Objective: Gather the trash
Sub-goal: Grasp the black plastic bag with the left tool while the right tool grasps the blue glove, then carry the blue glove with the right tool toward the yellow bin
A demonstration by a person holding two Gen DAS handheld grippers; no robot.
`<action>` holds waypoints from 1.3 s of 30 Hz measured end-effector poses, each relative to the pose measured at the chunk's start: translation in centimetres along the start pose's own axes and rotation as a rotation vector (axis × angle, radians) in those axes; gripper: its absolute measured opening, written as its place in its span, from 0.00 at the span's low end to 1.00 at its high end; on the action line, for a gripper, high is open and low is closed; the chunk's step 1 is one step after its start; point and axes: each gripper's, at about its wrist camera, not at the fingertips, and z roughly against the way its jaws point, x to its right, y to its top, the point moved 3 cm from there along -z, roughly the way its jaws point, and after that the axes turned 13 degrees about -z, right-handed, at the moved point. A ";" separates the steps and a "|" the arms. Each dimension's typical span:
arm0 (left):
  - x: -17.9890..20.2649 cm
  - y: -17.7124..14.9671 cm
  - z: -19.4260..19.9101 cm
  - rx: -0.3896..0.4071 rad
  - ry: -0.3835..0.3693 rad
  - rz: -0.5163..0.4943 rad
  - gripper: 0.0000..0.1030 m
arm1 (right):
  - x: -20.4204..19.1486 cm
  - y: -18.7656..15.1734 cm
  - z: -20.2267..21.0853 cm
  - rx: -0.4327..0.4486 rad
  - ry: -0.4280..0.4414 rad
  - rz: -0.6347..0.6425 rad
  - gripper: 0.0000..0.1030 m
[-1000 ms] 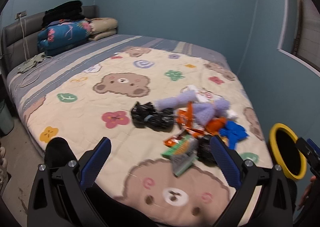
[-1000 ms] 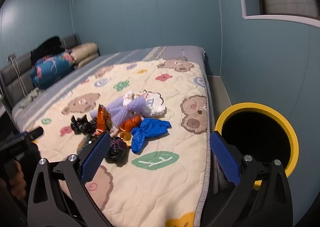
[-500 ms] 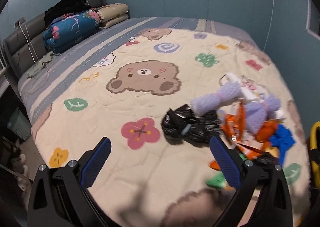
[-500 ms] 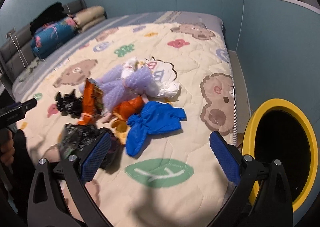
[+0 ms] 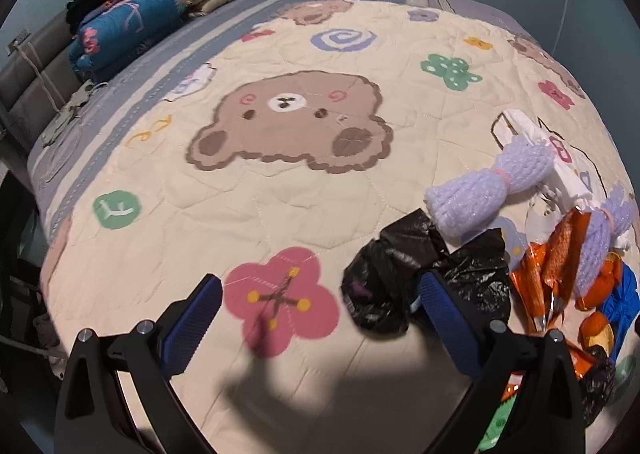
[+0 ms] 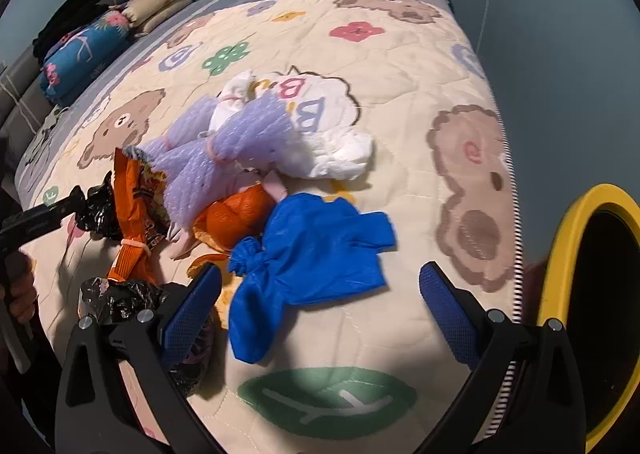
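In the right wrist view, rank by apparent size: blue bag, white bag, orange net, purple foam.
1. Blue bag, though it lies nearest the camera.
2. Purple foam and white bag look alike; the foam partly covers the bag.
3. Orange net, partly hidden.

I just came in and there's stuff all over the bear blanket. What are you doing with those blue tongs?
A person is tidying trash off the bed, holding tongs in each hand. Both are open and hold nothing yet. The left tongs are lined up near a crumpled black bag. The right tongs hover over a blue bag. Beside these lie purple netting, an orange wrapper and a white bag. A yellow-rimmed bin waits by the bed's edge.
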 end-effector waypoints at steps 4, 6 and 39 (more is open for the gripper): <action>0.8 -0.1 -2.3 -0.040 -0.028 -0.011 0.93 | -0.1 -0.2 -0.8 -0.001 0.002 0.007 0.92; 0.8 -0.2 -3.1 -0.046 -0.055 0.002 0.93 | 0.0 -0.2 -1.2 -0.010 0.002 0.009 0.92; 1.9 -0.4 1.0 0.147 -0.309 0.009 0.29 | 0.8 -0.4 1.7 0.041 0.205 -0.033 0.13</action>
